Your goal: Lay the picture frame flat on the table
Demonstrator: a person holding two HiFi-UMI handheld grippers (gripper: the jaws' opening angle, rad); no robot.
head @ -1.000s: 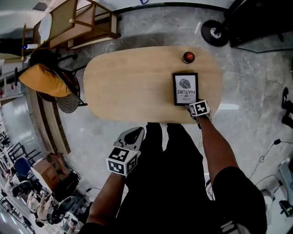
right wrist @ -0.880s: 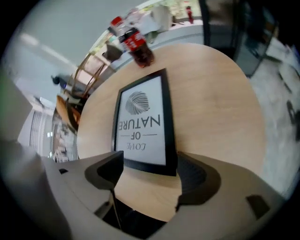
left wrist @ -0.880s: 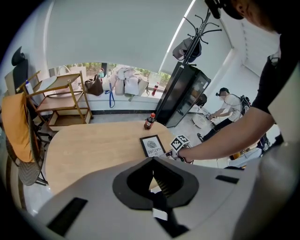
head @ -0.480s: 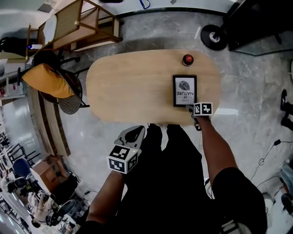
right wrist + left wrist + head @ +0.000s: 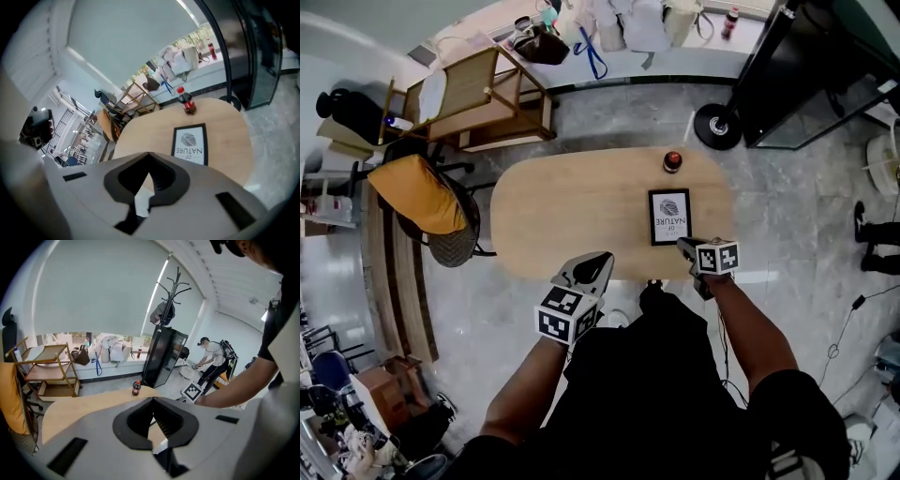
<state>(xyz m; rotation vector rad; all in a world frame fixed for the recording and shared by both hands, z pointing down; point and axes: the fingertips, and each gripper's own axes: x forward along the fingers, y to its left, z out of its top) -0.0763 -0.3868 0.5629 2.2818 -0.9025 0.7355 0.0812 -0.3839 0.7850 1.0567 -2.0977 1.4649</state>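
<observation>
Two tongs closed, empty: your left tongs (image 5: 598, 262) at oval wooden table (image 5: 572, 202) edge, your right tongs (image 5: 683, 245) snapping closed just beside flat-lying black-framed picture (image 5: 669, 217).

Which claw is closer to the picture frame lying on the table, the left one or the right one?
Right. The right claw is just beside the picture frame's near corner; the left claw is farther away, at the table's near edge.

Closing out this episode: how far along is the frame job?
Done: the picture frame lies flat, face up, on the table. In hand: nothing. The right gripper, jaws closing on nothing, sits at the table's near edge, not gripping the frame. The left gripper is shut and empty. Left: nothing apparent.
</observation>
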